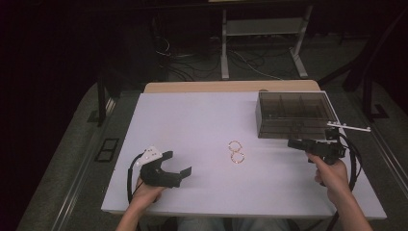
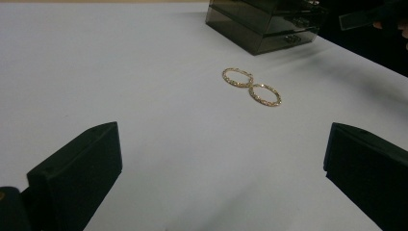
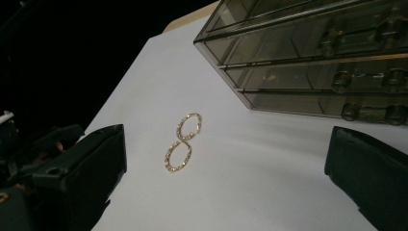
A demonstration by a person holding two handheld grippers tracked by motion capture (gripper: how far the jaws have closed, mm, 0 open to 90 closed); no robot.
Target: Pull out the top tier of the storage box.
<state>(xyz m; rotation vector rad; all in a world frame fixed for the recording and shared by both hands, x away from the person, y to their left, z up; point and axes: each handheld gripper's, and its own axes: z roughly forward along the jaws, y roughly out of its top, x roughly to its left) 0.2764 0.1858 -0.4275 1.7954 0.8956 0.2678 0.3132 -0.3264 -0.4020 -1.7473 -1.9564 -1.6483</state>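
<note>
High view: two thin gold hoop earrings (image 1: pixel 236 152) lie touching at the centre of a smooth white table (image 1: pixel 192 125). The left gripper (image 1: pixel 177 163), lower left, gapes open. The right gripper (image 1: pixel 296 143) sits below a smoky clear plastic drawer box (image 1: pixel 293 114). Dark floor with cables behind.

Left gripper view: black jaws spread wide, hoops upper centre.

Right gripper view: jaws wide apart, hoops between them.

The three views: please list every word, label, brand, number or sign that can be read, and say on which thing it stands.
There are none to quote.
Smoky drawer box: no label or print on its top or drawer fronts.
Two gold rings: only a beaded pattern, no engraving readable.
Left gripper and right gripper: plain black jaws, no brand; the white plate on the left one is too small to tell.
White table: no marks.
</note>
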